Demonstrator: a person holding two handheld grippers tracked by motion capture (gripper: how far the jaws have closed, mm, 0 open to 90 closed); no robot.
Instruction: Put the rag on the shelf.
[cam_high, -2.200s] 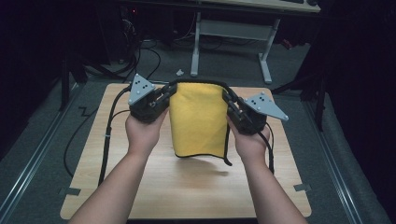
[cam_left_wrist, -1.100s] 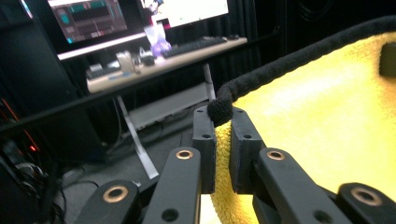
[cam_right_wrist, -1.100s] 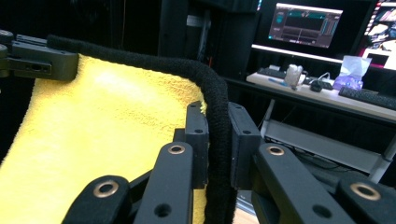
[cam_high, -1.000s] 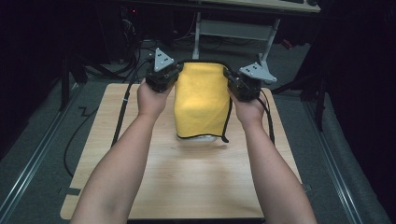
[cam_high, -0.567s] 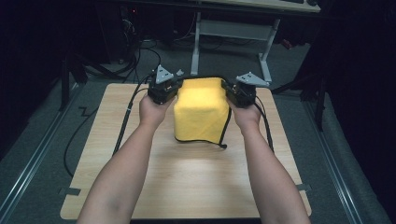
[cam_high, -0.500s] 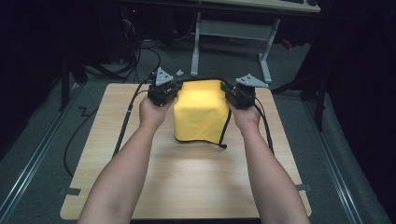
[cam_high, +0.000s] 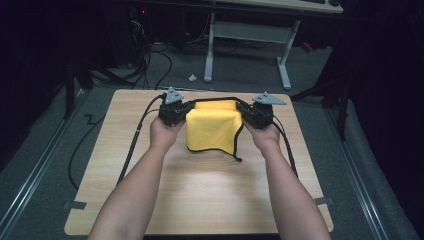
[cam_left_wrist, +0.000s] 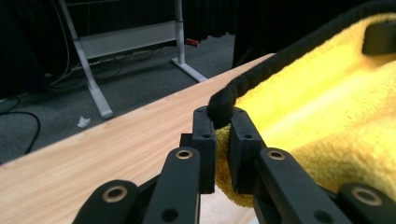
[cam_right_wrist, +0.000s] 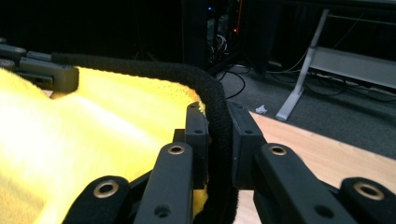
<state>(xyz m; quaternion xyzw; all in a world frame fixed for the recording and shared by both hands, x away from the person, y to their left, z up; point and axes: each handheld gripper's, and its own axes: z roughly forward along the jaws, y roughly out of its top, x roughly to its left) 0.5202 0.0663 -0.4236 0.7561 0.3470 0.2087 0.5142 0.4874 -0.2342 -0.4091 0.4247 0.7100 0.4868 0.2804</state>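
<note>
while both the left gripper and right gripper pinch the black-edged corners of the yellow microfiber cloth draped onto the wooden table, lower evenly, keep the hem taut.

The cloth is yellow terry, fluffy and matt, with a rough black stitched edge. The worktop is pale wood with a fine grain and a smooth, faintly shiny finish. Both claws, left and right, look like matt black plastic with brass-coloured rivets. The floor is grey carpet.
</note>
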